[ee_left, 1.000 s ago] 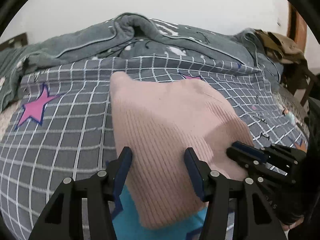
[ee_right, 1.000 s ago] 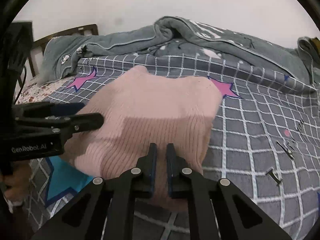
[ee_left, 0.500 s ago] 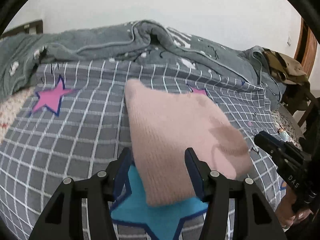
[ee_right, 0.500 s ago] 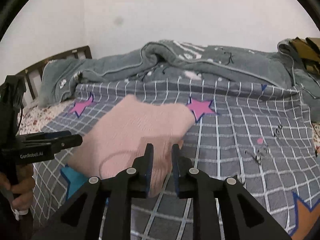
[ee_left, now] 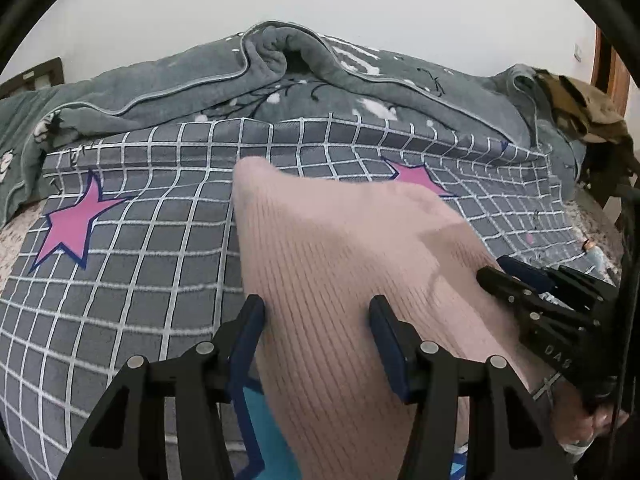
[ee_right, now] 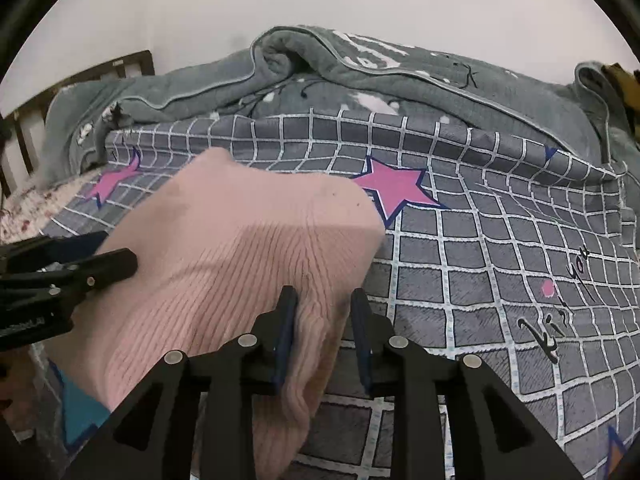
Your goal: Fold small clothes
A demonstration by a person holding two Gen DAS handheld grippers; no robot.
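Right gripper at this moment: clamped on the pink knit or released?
Released. The right gripper has just been opening; the pink knit edge lies between its fingers with a visible gap on one side.

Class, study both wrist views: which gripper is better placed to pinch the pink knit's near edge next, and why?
Probably the right gripper: its jaws have just been opening, and the pink knit's near corner lies between them. The left gripper straddles flat cloth, wide open.

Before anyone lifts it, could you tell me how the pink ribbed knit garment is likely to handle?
The pink ribbed knit garment would probably flop and sag, since it lies limp and creased on the grey checked bedspread. Its ribbed surface should grip fairly well. It looks thin, so likely light.
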